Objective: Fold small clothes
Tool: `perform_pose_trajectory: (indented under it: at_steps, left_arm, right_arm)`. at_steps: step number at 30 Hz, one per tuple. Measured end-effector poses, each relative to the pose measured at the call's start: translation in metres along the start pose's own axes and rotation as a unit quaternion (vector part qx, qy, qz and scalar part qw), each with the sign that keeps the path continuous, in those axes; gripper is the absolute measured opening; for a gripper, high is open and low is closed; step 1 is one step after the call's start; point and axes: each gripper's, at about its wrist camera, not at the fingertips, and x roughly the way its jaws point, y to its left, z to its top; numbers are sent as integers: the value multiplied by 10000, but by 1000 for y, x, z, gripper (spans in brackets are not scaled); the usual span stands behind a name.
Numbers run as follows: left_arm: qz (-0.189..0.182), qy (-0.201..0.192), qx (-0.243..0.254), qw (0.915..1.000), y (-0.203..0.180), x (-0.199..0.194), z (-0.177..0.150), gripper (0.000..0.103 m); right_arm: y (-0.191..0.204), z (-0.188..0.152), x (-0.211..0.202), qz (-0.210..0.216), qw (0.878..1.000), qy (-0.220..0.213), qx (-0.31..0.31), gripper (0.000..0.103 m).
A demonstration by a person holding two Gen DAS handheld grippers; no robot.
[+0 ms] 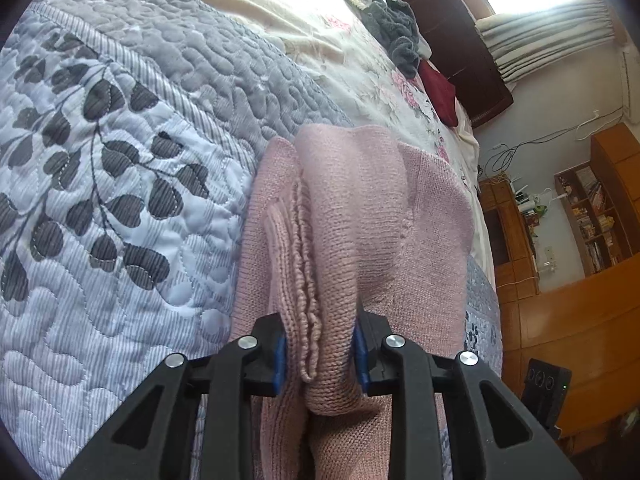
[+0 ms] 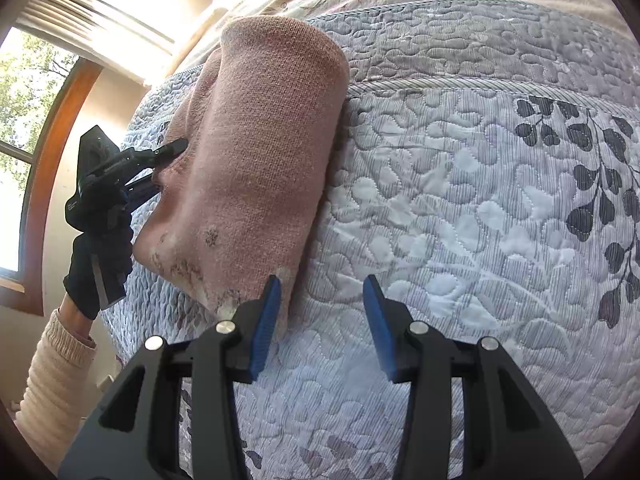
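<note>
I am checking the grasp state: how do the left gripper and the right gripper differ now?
The left gripper is shut on the pink knitted garment; the right gripper is open and holds nothing, over the grey leaf-patterned quilt. Both have blue-padded black fingers.

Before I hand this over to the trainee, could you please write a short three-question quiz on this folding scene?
1. True or false: the left gripper is closed on a bunched fold of the pink knit garment.
2. Multiple choice: between its fingers, the right gripper holds A) the garment, B) a grey sock, C) nothing.
3. Short answer: what does the pink garment lie on?

Key:
1. True. The blue-padded fingers pinch the knit on both sides.
2. C. The right fingers stand apart over the quilt, beside the garment's edge.
3. A grey and white quilted bedspread with a leaf pattern.
</note>
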Motion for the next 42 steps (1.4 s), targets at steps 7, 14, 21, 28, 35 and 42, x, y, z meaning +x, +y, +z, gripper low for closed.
perform_pose_trajectory:
  at_steps: [7,14,21,28,35,42]
  left_arm:
    - [430,-346,307,9980,-15,-54,-26,37]
    - [764,-135,1549,9849,-67,-76,-84,47]
    - [1057,516,1104,9869,-44,-36,-96,21]
    - [559,-84,920,9942,-35,-82,-98,4]
    - [705,142,479,9963,10,-65,-99,4]
    - [629,128,516,9966,10,-62,-103,5]
  right_arm:
    - [18,-9,8,59,9999,68,-128,45]
    - [26,-19,11,156,9999,51,-47,46]
    - [36,-28,8,95,9999,52,-84,47]
    - [35,-29,6,106,9999,31,-49,47]
    - [44,-26,32,396,9989,234,89,47]
    - [44,-32,52,288,9991,312,77,22]
